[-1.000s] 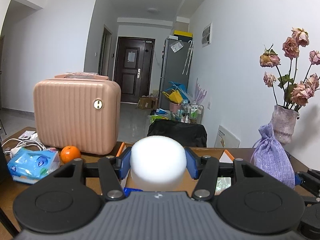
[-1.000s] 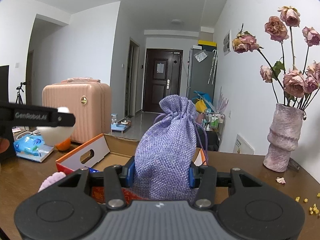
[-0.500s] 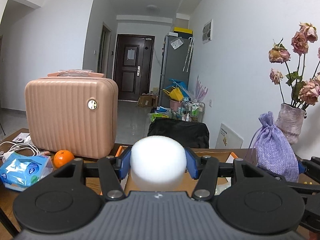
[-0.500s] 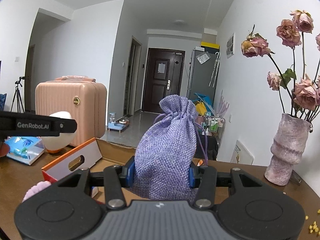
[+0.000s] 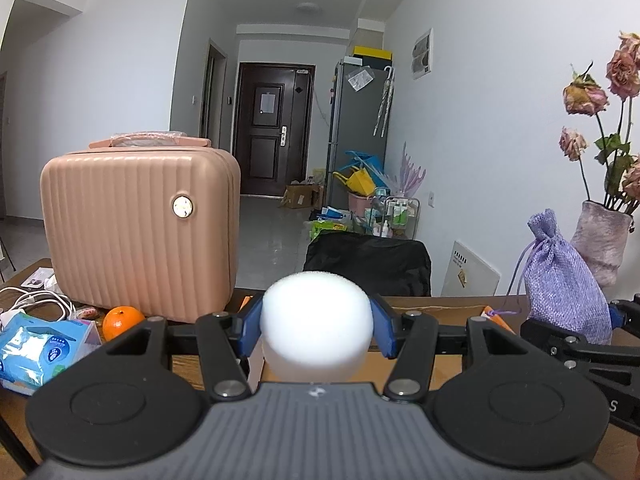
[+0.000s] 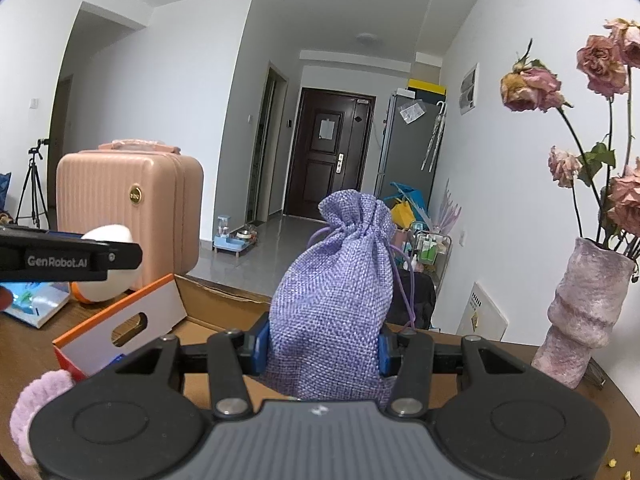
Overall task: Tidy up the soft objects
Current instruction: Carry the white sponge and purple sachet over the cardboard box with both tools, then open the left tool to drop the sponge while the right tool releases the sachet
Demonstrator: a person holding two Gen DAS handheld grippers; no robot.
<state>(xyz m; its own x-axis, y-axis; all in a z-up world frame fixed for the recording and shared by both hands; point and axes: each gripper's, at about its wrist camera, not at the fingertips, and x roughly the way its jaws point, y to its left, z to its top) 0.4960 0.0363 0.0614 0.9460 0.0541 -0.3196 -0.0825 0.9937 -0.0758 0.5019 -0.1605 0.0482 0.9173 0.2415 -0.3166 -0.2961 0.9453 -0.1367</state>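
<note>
1. The left gripper (image 5: 316, 330) is clamping a white sponge (image 5: 316, 316) between part-open jaws, above the open box (image 5: 440, 304)
2. The right gripper (image 6: 322, 348) is pinching a purple pouch (image 6: 336, 292) upright in narrow jaws, over the same box on the bench (image 6: 28, 344)

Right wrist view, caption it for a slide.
Blue fingers pinch a lilac woven drawstring pouch above an open cardboard box.

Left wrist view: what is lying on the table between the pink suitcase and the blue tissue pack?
An orange lies there, in front of the pink suitcase and beside the blue tissue pack, as the left wrist view shows.
</note>
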